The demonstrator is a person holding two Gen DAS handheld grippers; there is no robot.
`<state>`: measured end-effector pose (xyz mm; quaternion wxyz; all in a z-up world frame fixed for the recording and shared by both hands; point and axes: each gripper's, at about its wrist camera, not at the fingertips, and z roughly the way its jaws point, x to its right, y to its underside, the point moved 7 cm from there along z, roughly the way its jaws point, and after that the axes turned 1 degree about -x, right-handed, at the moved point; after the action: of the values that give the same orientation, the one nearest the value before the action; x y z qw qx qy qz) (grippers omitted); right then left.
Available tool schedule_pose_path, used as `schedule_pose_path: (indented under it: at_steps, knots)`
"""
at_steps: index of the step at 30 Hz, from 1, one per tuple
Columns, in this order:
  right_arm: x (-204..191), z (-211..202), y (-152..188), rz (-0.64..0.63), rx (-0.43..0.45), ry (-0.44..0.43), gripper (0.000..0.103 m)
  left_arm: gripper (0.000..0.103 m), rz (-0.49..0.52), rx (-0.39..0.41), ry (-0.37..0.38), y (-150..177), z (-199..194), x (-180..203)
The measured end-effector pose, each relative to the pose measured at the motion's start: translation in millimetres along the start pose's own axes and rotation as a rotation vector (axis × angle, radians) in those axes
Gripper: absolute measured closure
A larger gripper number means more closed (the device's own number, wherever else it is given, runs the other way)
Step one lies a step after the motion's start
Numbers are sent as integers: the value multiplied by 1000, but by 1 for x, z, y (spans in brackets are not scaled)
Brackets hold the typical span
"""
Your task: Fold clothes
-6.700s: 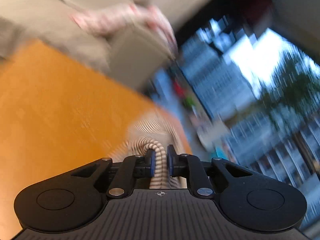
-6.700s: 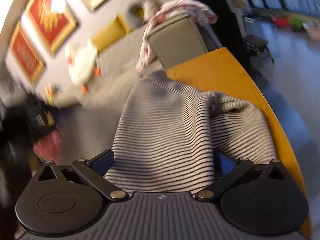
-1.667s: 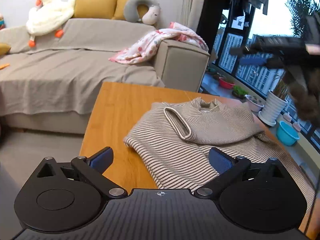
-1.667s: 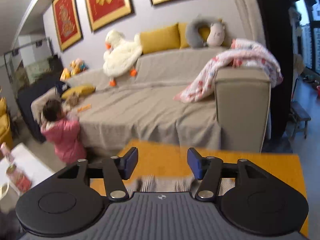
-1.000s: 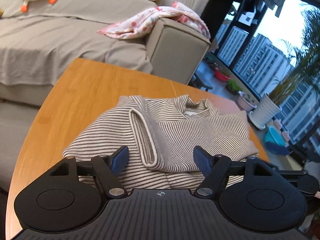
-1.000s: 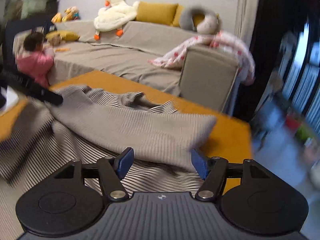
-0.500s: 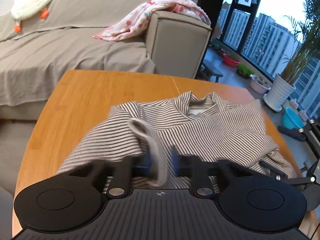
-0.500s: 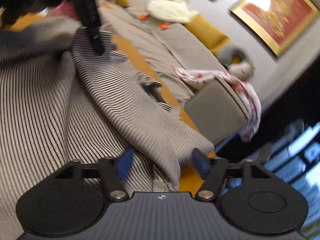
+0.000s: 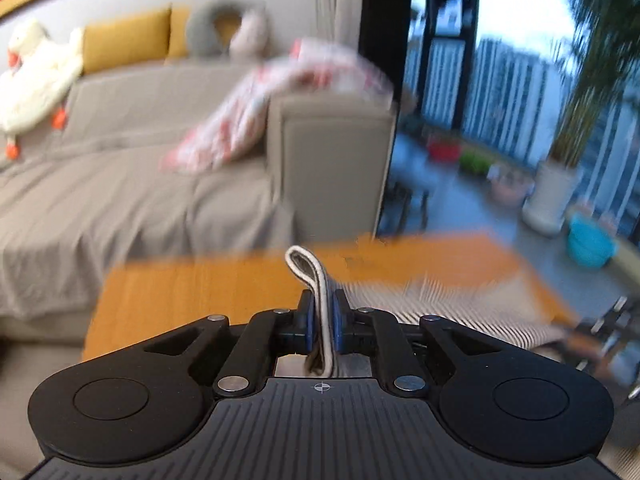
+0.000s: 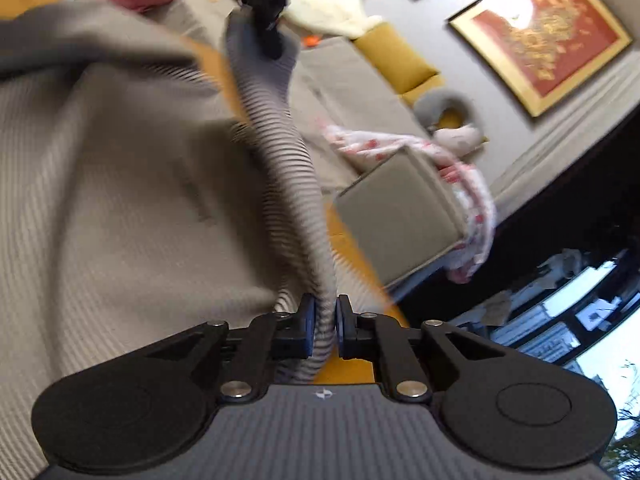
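Left hand-held gripper (image 9: 321, 322): clenched on a cuff-like folded edge of the striped sweater (image 9: 432, 300), blue pads pressed against the fabric from both sides, the looped edge standing up just past the fingertips. Beyond it, more striped fabric spread low over the orange counter (image 9: 192, 292), trailing toward the right edge; heavy blur there, so the exact lay of the cloth not clear.

Right hand-held gripper (image 10: 322, 326): likewise clamped tight on the striped sweater (image 10: 288, 168), a ridge of fabric running from between the pads up and away to the far left, where the black tip of the left hand-held gripper (image 10: 266, 32) pinches its other end. Left of that ridge, a broad sagging sheet of the same garment filling the near and left part of the view. Slivers of orange counter (image 10: 352, 256) visible just right of the ridge and under the pads.

Farther out: grey sofa (image 9: 120, 184) behind the counter, a pink-patterned blanket (image 9: 272, 108) draped over its armrest, a white plush duck (image 9: 32, 76) at far left, yellow cushions (image 9: 124, 42) along the back. To the right, large windows (image 9: 508, 92) with a potted plant (image 9: 556, 184) beside them. Red framed picture (image 10: 540, 36) on the wall in the right wrist view.
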<state>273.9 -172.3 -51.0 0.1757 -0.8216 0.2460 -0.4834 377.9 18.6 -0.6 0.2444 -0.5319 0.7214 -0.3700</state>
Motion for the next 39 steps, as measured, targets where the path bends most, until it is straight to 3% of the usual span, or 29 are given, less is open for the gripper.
schedule_pose_path:
  at_steps: [2,4,8,10,12,14,16,19,21,22,24,27,30,33,35,37,39]
  knots:
    - [-3,-1,-1,45,0,-64,89,92,-15,-93,-26,28,13,-9]
    - [11,-7,-7,158,6,-133,81,90,-49,-122,-25,43,13,-22]
    - [51,-13,-21,458,48,-227,60,88,-111,-94,7,37,-6,-30]
    - [74,-14,-28,620,77,-257,60,85,-143,-46,28,26,-19,-32]
    - [83,-5,-33,718,93,-282,60,84,-168,-49,69,25,-18,-23]
    - [82,15,-34,774,76,-302,60,79,-194,-53,109,24,-16,-14]
    - [74,40,-28,836,18,-320,60,66,-220,-56,149,22,-14,-6]
    - [57,58,-9,828,-52,-291,62,66,-256,-66,205,21,-11,7]
    - [49,64,2,810,-85,-267,62,66,-263,-115,184,36,3,0]
    - [50,62,3,801,-89,-256,62,76,-275,-128,182,42,7,-6]
    - [55,51,2,826,-82,-242,61,77,-300,-151,180,53,14,-16]
    - [57,35,-2,863,-57,-266,50,74,-339,-152,193,54,11,-20]
    - [45,44,6,862,-126,-294,47,64,-331,-150,191,53,8,-16]
    - [42,36,2,842,-149,-285,47,44,-332,-129,190,52,-8,-14]
    - [47,21,-7,866,-151,-308,42,27,-322,-70,179,52,-32,-19]
    - [51,1,-17,945,-131,-387,36,17,-313,-12,168,51,-56,-25]
    - [49,-18,-28,1076,-116,-540,31,11,-322,33,137,51,-78,-35]
